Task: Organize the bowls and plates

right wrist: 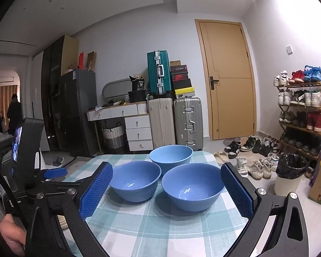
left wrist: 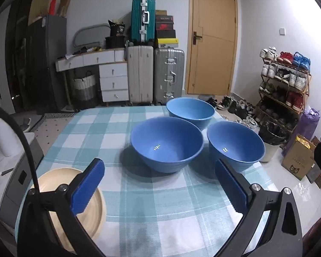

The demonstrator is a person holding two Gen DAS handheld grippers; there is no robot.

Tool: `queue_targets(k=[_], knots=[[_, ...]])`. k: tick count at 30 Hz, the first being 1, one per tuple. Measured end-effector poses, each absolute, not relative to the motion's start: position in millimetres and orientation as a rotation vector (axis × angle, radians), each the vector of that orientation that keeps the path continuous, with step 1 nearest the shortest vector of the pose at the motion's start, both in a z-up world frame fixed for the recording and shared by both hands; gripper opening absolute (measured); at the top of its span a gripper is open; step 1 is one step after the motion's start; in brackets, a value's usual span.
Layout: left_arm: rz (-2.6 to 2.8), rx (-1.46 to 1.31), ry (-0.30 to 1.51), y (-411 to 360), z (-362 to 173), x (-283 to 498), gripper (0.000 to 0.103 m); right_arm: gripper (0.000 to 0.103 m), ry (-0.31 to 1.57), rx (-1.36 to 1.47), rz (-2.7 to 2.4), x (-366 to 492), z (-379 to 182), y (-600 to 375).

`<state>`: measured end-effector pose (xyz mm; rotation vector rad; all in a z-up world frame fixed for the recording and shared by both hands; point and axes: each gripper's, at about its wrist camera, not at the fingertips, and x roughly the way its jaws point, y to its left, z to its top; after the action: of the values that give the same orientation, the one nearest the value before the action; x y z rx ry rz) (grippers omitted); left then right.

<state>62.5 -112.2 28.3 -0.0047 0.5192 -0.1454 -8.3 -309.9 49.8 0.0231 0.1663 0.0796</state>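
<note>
Our left claw [left wrist: 158, 184] and right claw [right wrist: 167, 190] both hang released and empty, lined up toward three blue bowls [left wrist: 167, 143] clustered apart on the tabletop [left wrist: 139, 214], likely for nesting; the tan plate [left wrist: 75, 203] waits at the near-left edge.

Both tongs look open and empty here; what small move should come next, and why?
Probably bring the right tongs forward onto the rim of the nearest blue bowl, to nest it in another: all three bowls stand apart, and both tongs are open and empty.
</note>
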Motion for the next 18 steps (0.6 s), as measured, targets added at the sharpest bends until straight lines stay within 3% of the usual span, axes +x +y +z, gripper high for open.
queue_targets(k=[10, 18], knots=[[-0.134, -0.101, 0.329, -75.9, 36.1, 22.6, 0.103, 0.102, 0.078, -0.170, 0.030, -12.1, 40.7, -256.2], [-0.094, -0.103, 0.336, -56.9, 34.7, 33.3, 0.103, 0.102, 0.090, -0.264, 0.038, -2.9, 32.6, -237.1]])
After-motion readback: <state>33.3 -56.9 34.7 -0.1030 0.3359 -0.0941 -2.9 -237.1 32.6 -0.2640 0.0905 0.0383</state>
